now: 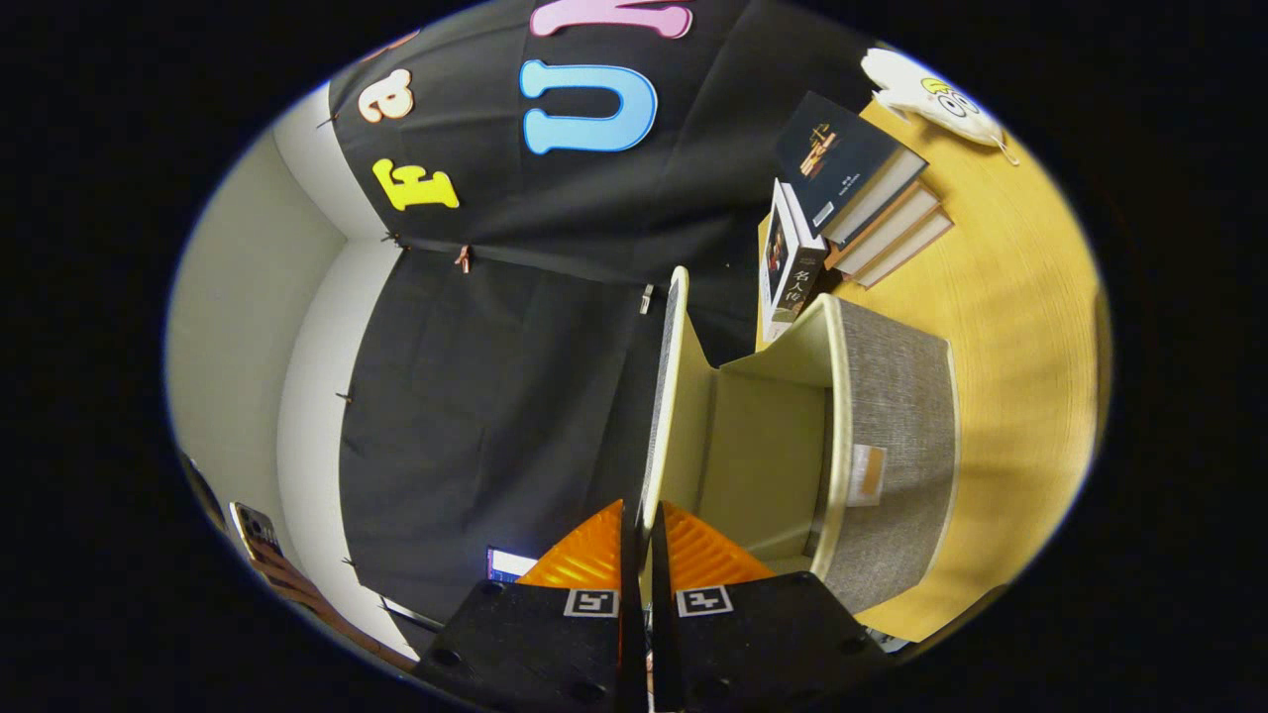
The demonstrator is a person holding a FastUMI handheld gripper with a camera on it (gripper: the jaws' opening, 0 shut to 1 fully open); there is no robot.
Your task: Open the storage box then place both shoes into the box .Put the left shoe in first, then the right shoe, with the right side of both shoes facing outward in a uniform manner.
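The gripper [639,530] has its two fingers drawn narrow and pressed on the lid [662,396] of the one storage box [892,446], one finger on each face of the thin panel. The view is rolled sideways, so the wooden table [1020,327] runs up the far side of the box. The box is open; its pale inside faces the fingers, and its grey woven wall carries one small tag [867,473]. The lid stands edge-on, swung away from the box opening. Beyond the box lies one stack of three books [862,188], with one more book [790,262] leaning against it. One white soft toy [931,99] lies past the books.
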